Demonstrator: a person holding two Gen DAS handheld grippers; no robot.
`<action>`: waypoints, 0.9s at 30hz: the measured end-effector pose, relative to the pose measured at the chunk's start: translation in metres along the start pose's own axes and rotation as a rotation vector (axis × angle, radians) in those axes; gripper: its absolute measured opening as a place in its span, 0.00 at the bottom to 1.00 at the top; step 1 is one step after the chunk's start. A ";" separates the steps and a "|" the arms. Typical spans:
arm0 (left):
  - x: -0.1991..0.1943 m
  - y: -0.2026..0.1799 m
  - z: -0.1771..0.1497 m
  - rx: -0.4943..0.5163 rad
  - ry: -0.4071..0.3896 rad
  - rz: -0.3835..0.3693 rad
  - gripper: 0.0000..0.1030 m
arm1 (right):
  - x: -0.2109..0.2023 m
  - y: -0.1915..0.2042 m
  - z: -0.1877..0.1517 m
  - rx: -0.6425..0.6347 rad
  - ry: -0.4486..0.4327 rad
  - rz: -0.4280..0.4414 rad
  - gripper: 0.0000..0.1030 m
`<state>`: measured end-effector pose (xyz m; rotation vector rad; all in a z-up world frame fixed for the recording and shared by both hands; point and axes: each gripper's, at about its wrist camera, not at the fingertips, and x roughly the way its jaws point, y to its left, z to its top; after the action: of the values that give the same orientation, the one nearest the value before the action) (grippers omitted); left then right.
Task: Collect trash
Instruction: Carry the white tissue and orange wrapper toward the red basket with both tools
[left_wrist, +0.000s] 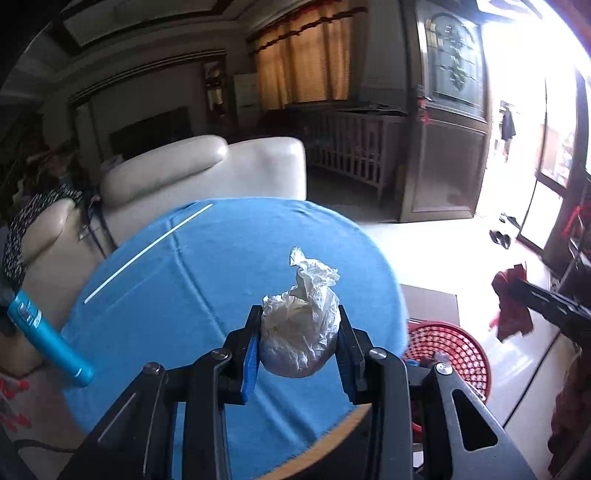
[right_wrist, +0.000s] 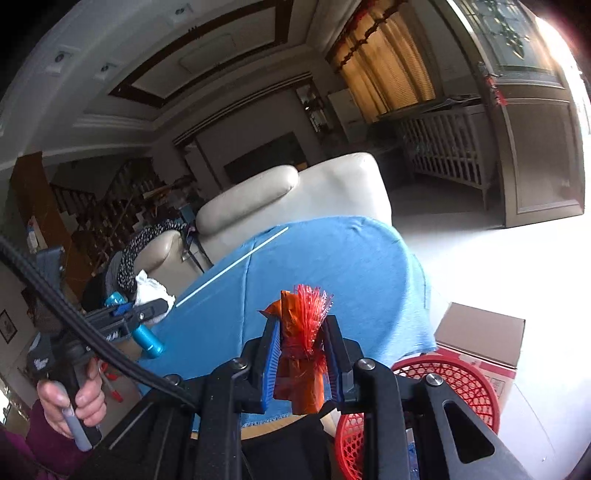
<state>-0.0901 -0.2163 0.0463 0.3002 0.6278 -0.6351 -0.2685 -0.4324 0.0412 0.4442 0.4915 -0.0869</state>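
Pinched in the left claw (left_wrist: 299, 343) above the blue-clothed worktop (left_wrist: 207, 266), a crumpled white plastic bag wad (left_wrist: 301, 332) looks light and squashy, best gripped around its belly, while the right claw (right_wrist: 301, 354) squeezes an orange wrapper with red fringe (right_wrist: 301, 347) above the red mesh basket (right_wrist: 454, 380).

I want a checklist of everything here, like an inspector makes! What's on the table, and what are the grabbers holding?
Surface: round table under a blue cloth.
Job's things: white crumpled bag; orange wrapper; white straw lying on the cloth; red basket on the floor beside the table.
Clutter: cardboard box behind the basket.
Grippers: left hand-held gripper shut on the bag; right hand-held gripper shut on the wrapper.
Cables: black cable at the left.
Surroundings: cream sofa, curtains, bright doorway.
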 end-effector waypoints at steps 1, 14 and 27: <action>-0.002 -0.006 0.001 0.014 -0.005 -0.002 0.37 | -0.004 -0.003 0.000 0.004 -0.007 -0.003 0.24; -0.017 -0.064 -0.008 0.129 -0.019 -0.059 0.37 | -0.030 -0.022 0.008 0.038 -0.068 -0.028 0.24; -0.015 -0.073 -0.021 0.139 0.011 -0.081 0.37 | -0.035 -0.019 0.007 0.037 -0.083 -0.032 0.24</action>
<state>-0.1548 -0.2563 0.0341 0.4093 0.6097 -0.7566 -0.2996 -0.4535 0.0552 0.4669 0.4157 -0.1448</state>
